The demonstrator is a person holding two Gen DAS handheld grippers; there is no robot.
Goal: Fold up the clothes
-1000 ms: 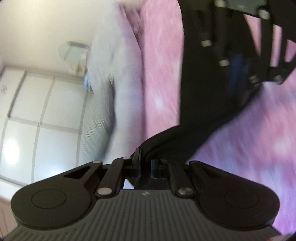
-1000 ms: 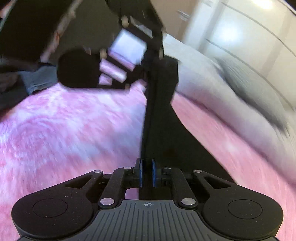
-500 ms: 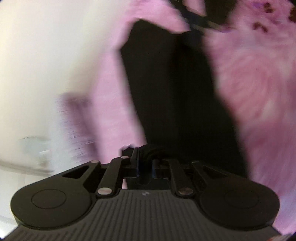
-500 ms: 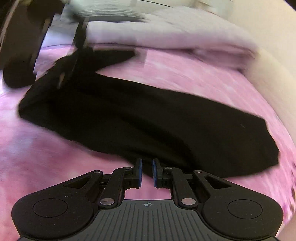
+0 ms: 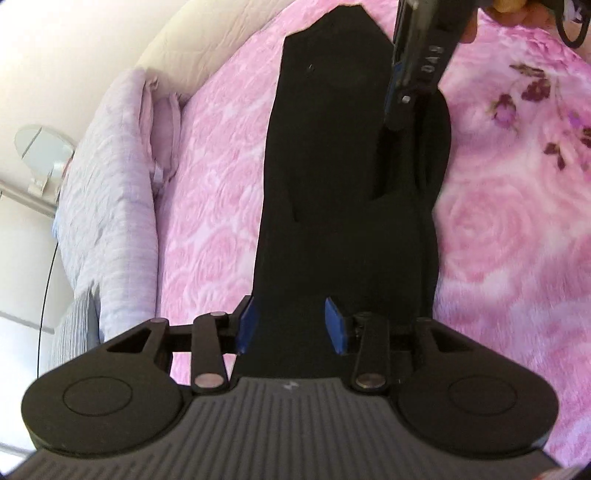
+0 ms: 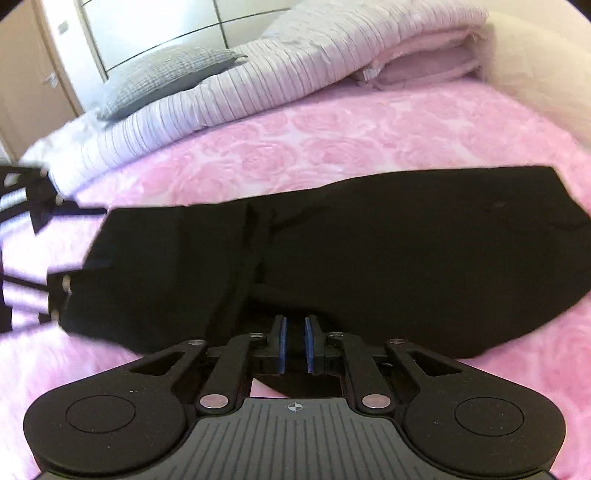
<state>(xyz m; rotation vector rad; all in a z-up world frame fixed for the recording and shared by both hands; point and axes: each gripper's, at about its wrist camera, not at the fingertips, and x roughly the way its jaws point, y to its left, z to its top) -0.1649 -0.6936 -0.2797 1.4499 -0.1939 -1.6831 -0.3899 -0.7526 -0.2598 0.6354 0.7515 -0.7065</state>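
Note:
A black garment (image 5: 332, 177) lies flat and long on the pink rose-patterned bedspread (image 5: 214, 206); in the right wrist view the garment (image 6: 369, 258) stretches left to right. My left gripper (image 5: 291, 325) is open, its blue pads on either side of the garment's near end without pinching it. My right gripper (image 6: 294, 343) is open by a narrow gap at the garment's near edge, with black cloth under the pads. The right gripper (image 5: 417, 74) also shows from the left wrist view, over the garment's far right side.
A folded pale lilac quilt (image 6: 258, 85) and a grey pillow (image 6: 166, 74) lie along the bed's far side. A wall and wardrobe doors (image 6: 147, 29) stand beyond. A small round mirror (image 5: 40, 151) sits on a shelf at the left.
Both grippers lowered the black garment onto the bed and laid it flat. The left gripper opened wide and let go; the right gripper opened a little earlier and stays slightly open.

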